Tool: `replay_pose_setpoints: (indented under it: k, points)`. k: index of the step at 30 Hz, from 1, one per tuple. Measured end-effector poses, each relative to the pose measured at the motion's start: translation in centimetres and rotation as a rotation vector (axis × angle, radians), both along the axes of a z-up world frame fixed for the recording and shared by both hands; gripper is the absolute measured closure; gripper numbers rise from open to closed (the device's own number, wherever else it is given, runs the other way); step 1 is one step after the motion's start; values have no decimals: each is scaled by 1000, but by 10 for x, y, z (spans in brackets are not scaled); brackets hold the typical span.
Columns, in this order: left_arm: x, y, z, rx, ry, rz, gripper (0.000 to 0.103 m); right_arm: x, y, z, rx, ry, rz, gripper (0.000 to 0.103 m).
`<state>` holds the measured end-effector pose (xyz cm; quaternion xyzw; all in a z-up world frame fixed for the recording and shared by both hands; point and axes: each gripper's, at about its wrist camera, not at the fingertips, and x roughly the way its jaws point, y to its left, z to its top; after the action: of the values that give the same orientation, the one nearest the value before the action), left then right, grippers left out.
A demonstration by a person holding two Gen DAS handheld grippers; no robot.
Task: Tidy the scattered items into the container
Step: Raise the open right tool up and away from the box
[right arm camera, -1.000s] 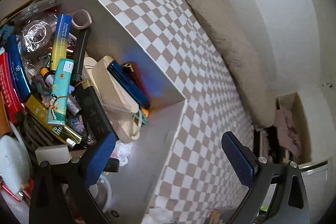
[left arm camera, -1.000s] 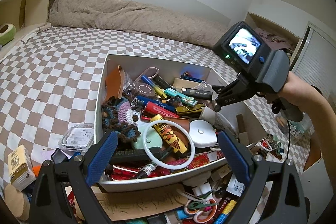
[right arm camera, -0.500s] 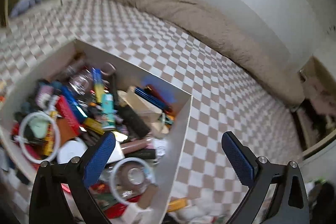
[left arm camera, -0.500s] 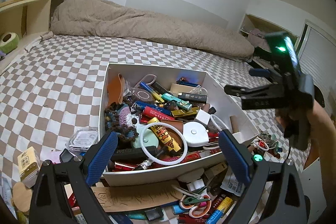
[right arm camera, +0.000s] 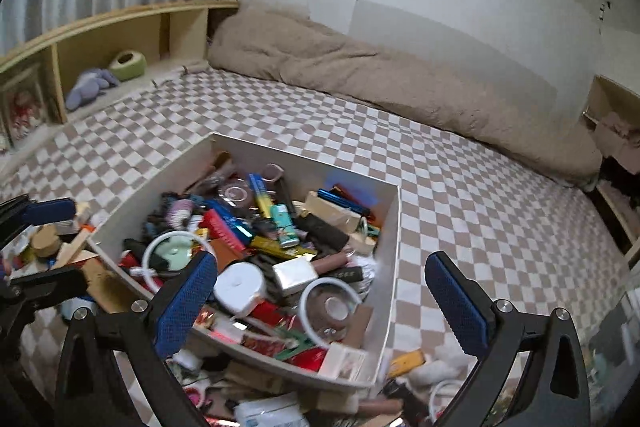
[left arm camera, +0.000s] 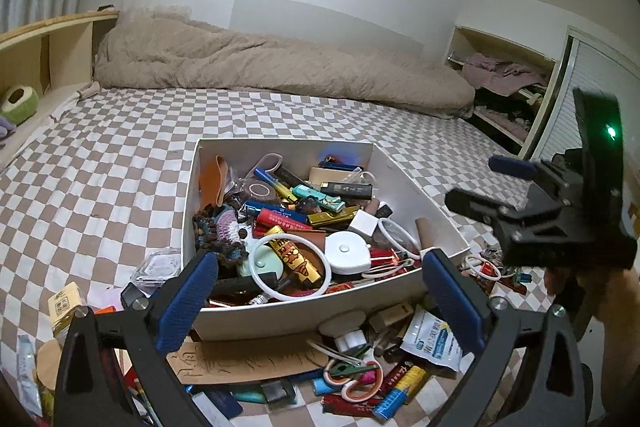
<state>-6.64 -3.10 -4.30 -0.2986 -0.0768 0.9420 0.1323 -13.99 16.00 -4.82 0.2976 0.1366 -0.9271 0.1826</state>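
Note:
A white box (left arm camera: 280,315) crammed with small items sits on the checked bedspread; its wall (right arm camera: 390,227) also shows in the right wrist view. My left gripper (left arm camera: 320,289) hangs above the box's near edge, its jaws opening wide with nothing pressed between the pads. My right gripper (right arm camera: 320,301) is open and empty over the box's near right corner; it shows at the right (left arm camera: 492,187) of the left wrist view. Loose items lie in front of the box: red-handled scissors (left arm camera: 352,375), a brown cardboard strip (left arm camera: 248,359), a white sachet (left arm camera: 432,343), a yellow-blue tube (left arm camera: 400,391).
A yellow carton (left arm camera: 66,307) and a clear plastic case (left arm camera: 158,267) lie left of the box. A beige duvet (left arm camera: 280,75) runs along the far wall. A wooden shelf (right arm camera: 120,39) stands at the left. More clutter, including a yellow item (right arm camera: 408,361), lies right of the box.
My right gripper pulled back out of the box, rose and rolled upright. My left gripper drew back and up a little, and its jaws spread wider.

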Motion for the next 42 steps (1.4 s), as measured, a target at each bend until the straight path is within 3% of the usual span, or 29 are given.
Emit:
replay_pose_setpoints:
  k: [18,31,42]
  points:
    - [39,10,11,-61,40,53,0,75,51,2,-256,13,-48,0]
    - [59,22,25,-89,104,75,0,100,61,-8,-253,89,-90,0]
    - [64,15,23,-63,107,108,0,112,49,-11,-229,128,-38,0]
